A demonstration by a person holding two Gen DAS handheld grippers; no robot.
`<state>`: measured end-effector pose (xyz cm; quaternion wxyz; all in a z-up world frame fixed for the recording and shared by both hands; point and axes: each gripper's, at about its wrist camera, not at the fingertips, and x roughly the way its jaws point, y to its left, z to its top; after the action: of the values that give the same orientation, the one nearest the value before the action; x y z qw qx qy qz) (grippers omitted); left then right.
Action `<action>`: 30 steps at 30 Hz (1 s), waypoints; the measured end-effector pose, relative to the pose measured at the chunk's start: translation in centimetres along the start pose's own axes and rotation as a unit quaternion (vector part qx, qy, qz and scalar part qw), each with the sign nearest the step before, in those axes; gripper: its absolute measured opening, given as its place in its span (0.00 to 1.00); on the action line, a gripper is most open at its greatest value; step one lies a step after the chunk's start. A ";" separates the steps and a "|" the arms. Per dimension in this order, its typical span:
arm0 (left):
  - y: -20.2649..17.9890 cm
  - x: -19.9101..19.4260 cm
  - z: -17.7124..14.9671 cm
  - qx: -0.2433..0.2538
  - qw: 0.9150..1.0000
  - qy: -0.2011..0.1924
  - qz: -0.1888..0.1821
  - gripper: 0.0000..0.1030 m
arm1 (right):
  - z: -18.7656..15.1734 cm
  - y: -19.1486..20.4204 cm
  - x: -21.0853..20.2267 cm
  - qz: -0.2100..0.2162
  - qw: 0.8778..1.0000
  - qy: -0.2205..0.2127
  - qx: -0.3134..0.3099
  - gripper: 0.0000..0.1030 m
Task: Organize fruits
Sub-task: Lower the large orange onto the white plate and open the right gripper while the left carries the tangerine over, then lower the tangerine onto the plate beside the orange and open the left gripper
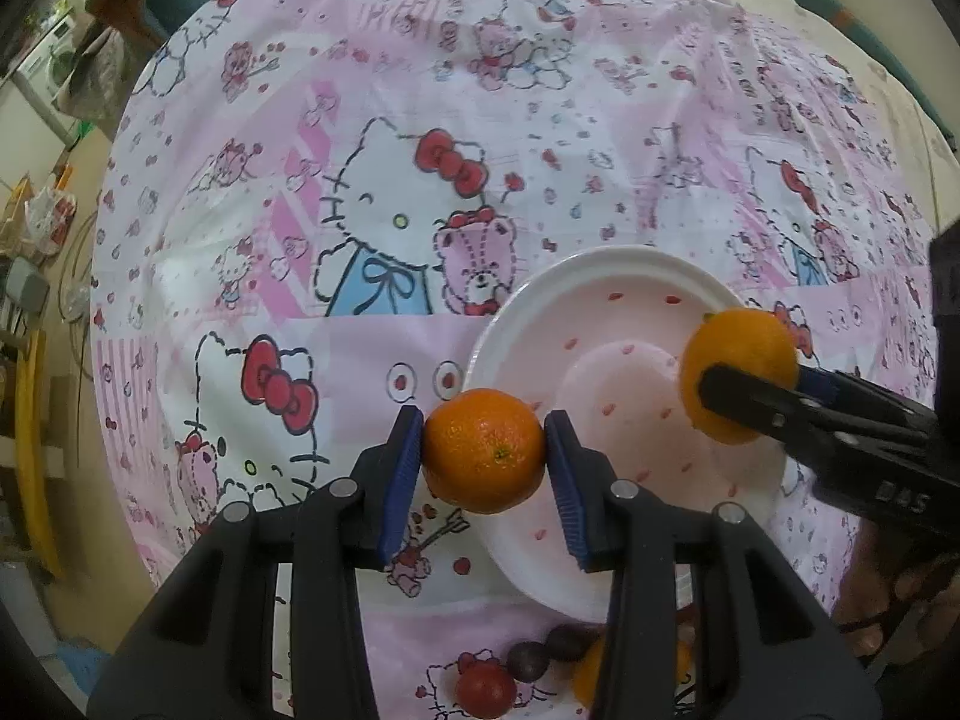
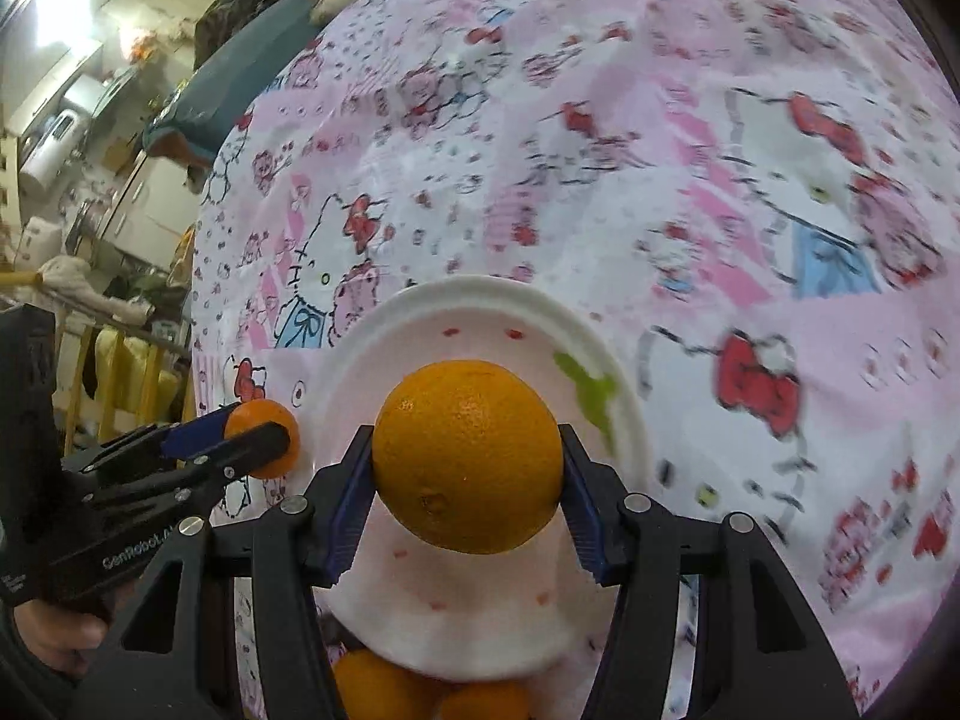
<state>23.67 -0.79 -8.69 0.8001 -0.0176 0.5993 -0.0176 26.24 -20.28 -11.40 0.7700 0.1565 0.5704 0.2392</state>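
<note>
A: Well, how much room is there around the plate?

B: Plenty. The white plate sits on the pink cartoon-print cloth, and the cloth beyond it, toward its far edge, lies bare. At the near edge a few fruits crowd just beside the plate's rim: a red fruit, two dark plums and a partly hidden orange one.

A: And the left gripper?

B: Its blue pads press both sides of a small orange, jaws fairly narrow, held above the cloth right at the plate's left rim.

A: The right gripper?

B: Wider apart, clamped on a large orange that hangs over the plate's middle. In the left wrist view that fruit shows above the plate's right rim.

A: Do the two tools touch?

B: No, they stand apart, with the plate's left half between them. A hand grips the left tool's handle.
</note>
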 end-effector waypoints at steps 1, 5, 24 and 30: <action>0.1 0.0 0.0 -0.002 1.000 0.000 0.001 0.36 | 0.3 0.1 0.6 0.001 1.000 0.005 -0.002 0.58; 0.4 0.2 0.2 -0.010 1.000 0.002 0.004 0.36 | 0.9 -0.1 2.9 0.003 1.000 0.023 0.002 0.58; -0.5 0.7 0.5 -0.004 1.000 -0.007 0.007 0.36 | 1.2 -1.6 0.8 -0.005 0.999 -0.006 0.042 0.80; -1.8 1.4 1.1 0.030 0.999 -0.014 0.016 0.36 | 0.9 -1.8 -2.1 0.002 0.998 -0.031 0.063 0.80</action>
<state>25.15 -2.64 -9.65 0.8089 0.0157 0.5873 -0.0228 26.92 -22.91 -10.36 0.7755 0.2127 0.5599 0.1996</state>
